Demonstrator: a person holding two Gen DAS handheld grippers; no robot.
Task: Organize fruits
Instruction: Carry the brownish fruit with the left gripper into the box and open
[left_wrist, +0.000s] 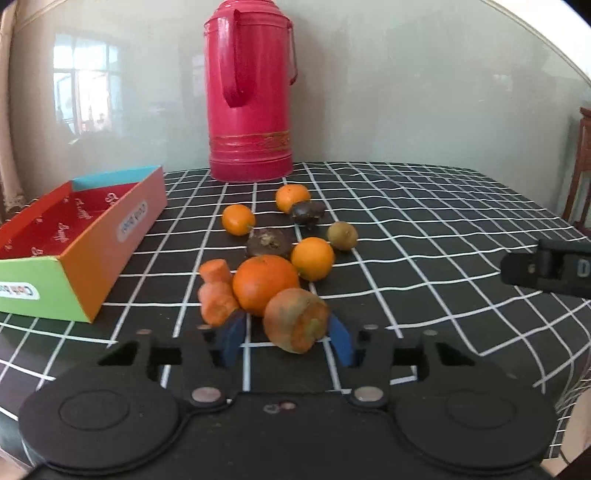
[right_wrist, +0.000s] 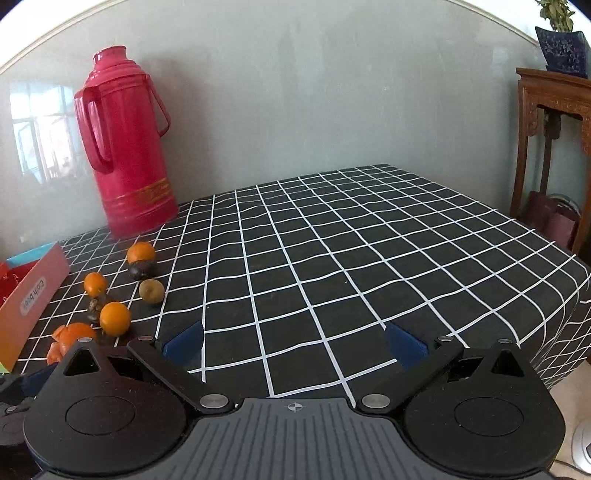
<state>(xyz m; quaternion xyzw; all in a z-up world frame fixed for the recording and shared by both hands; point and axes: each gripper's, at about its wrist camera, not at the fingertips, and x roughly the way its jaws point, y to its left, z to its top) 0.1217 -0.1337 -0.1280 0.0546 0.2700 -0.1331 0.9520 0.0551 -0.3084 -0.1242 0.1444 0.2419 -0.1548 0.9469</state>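
A lived-in home is indicated: a table covered with a black cloth gridded in white (right_wrist: 369, 258) is set against a pale wall. A tall red plastic thermos flask (left_wrist: 249, 92) is placed at its far edge. A carved dark wooden stand (right_wrist: 554, 122) bearing a blue patterned planter (right_wrist: 561, 50) is seen beyond the right edge.

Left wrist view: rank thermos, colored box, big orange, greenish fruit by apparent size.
1. red thermos
2. colored box; nearer the camera, so the order against the thermos is unsure
3. big orange
4. greenish fruit; farther away
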